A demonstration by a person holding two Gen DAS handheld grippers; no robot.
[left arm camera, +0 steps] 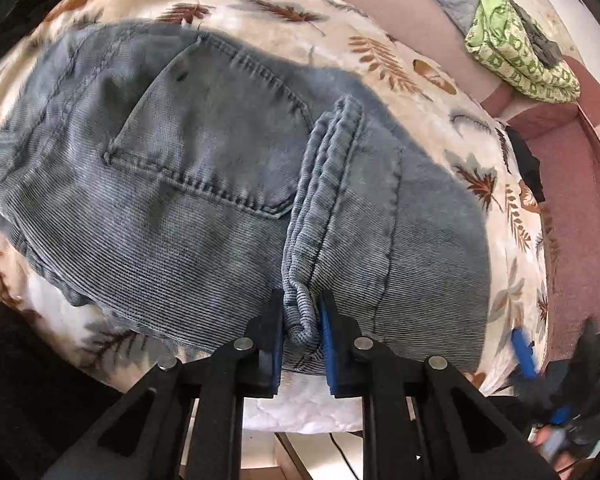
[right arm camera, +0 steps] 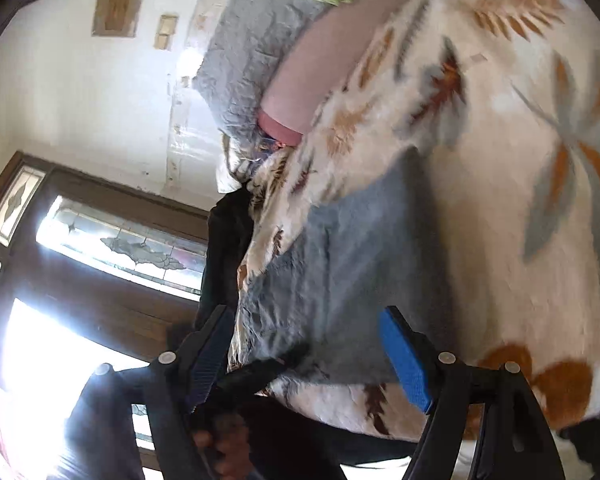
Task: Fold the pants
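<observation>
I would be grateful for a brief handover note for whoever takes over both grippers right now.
Left gripper: shut on a bunched hem of the pants.
Right gripper: open, holding nothing, at the bed's edge near the pants.
Pants: grey-blue corduroy, lying folded on the leaf-print blanket, back pocket up.
Done: at least one fold appears made.
Left: lay down the held hem, release, and probably fold once more and smooth.
</observation>
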